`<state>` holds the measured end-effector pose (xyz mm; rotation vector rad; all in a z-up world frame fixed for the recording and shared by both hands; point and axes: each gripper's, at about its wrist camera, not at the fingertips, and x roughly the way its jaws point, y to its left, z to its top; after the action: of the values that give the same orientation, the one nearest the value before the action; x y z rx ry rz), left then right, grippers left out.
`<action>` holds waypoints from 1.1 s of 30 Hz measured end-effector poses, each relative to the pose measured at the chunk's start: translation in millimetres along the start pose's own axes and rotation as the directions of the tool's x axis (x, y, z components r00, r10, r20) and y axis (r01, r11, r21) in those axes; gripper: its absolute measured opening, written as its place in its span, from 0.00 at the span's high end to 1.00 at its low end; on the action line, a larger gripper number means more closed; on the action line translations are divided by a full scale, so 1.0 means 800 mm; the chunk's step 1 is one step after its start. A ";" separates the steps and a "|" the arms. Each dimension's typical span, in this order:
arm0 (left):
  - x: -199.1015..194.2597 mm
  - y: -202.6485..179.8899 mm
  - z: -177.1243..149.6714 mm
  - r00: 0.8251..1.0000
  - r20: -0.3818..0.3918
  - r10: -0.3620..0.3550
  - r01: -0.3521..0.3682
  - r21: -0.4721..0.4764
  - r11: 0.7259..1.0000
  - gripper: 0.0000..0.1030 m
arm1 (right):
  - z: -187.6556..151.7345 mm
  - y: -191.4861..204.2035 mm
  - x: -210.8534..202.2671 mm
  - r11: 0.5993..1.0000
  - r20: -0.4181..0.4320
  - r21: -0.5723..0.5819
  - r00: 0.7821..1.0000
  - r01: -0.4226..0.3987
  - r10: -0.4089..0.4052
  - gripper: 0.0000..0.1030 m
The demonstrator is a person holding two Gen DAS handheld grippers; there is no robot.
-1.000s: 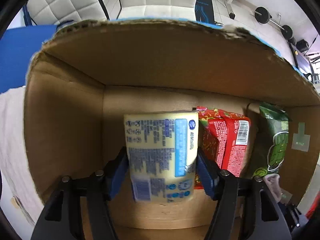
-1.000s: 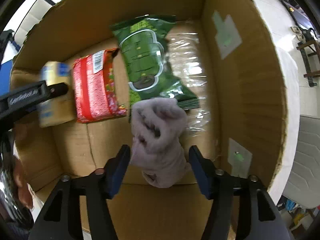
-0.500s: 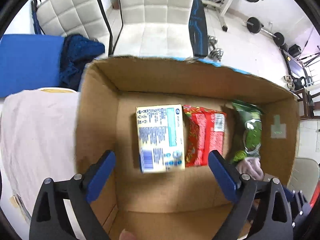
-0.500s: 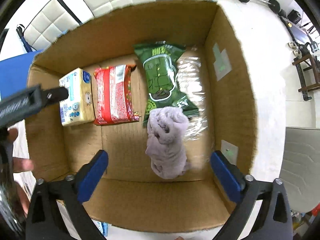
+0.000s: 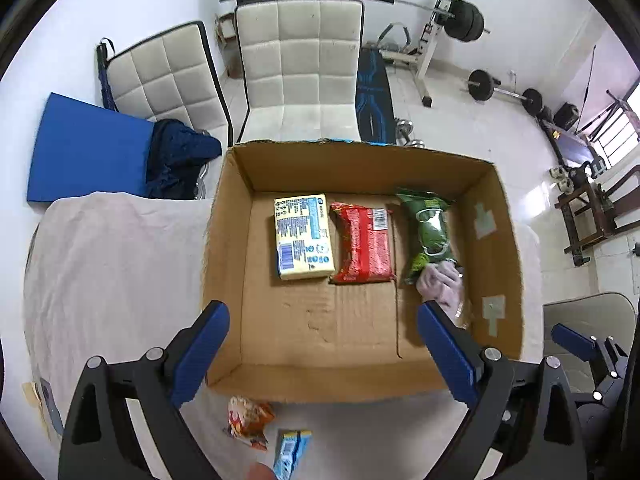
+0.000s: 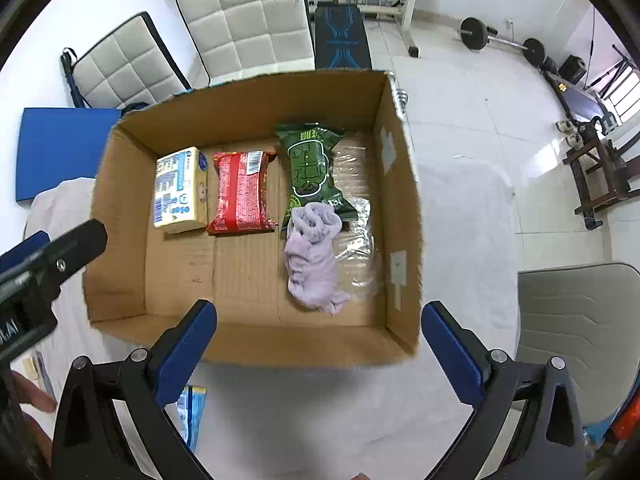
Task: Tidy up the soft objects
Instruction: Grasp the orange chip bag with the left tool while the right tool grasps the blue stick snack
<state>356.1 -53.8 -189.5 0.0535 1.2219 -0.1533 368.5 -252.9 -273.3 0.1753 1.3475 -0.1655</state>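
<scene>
An open cardboard box (image 5: pixel 224 240) (image 6: pixel 400 216) stands on a table with a white cloth. Inside lie a yellow tissue pack (image 5: pixel 303 237) (image 6: pixel 181 190), a red packet (image 5: pixel 365 243) (image 6: pixel 241 192), a green packet (image 5: pixel 430 236) (image 6: pixel 312 168) and a lilac cloth (image 5: pixel 440 282) (image 6: pixel 314 260). My left gripper (image 5: pixel 324 354) is open and empty above the box's near edge. My right gripper (image 6: pixel 320 354) is open and empty above the box's near wall.
On the cloth in front of the box lie a small orange packet (image 5: pixel 249 426) and a blue packet (image 5: pixel 290 454) (image 6: pixel 192 412). White chairs (image 5: pixel 296 68), a blue mat (image 5: pixel 88 148) and gym weights (image 5: pixel 460 20) stand behind the table. A grey chair (image 6: pixel 576 332) is at the right.
Both grippers opened, releasing the tissue pack and the lilac cloth in the box, then pulled up and back out of the box.
</scene>
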 end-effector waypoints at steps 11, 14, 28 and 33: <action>-0.068 -0.006 -0.037 0.997 0.079 0.014 -0.014 -0.004 1.000 0.07 | -0.041 -0.010 -0.085 1.000 0.080 0.017 0.997 -0.021 0.019 0.00; -0.075 0.007 -0.050 0.997 0.075 0.028 -0.026 -0.032 0.999 0.07 | -0.053 -0.007 -0.089 0.997 0.059 0.023 0.996 -0.070 0.068 0.00; 0.011 0.179 -0.256 0.912 -0.259 0.318 -0.373 -0.204 0.905 0.07 | -0.232 0.143 0.125 0.975 -0.429 0.019 0.879 -0.223 0.210 0.04; 0.045 0.216 -0.306 0.891 -0.346 0.295 -0.388 -0.241 0.889 0.07 | -0.268 0.199 0.181 0.983 -0.505 -0.024 0.851 -0.181 0.144 0.35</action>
<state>165.3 144.3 -314.5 0.0251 1.5081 0.3724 230.6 -52.7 -455.2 0.2858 1.8490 0.0817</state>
